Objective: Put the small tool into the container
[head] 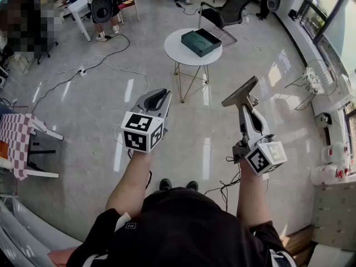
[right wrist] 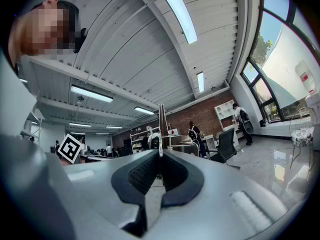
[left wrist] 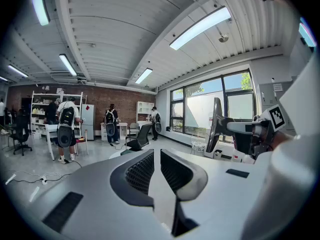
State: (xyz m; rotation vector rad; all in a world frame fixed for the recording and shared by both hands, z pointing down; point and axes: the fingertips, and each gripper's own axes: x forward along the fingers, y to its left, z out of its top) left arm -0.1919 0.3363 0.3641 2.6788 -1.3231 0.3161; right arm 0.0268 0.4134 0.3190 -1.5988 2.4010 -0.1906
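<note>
White table (head: 178, 53) bore a green box (head: 201, 42). Right gripper (head: 245, 107) clamped a flat grey T-shaped tool (head: 239, 92); left gripper (head: 161, 95) sat closed, empty.

We saw the container (head: 201, 42) on the round table (head: 177, 55), toward its right side. A chair (head: 225, 10) stood behind the table, and a power strip (head: 82, 70) lay on the floor well to its left. Nearer us than the table hung the left gripper (head: 164, 94) and the right gripper (head: 245, 105), with the tool (head: 239, 92) between the right one's jaws.
</note>
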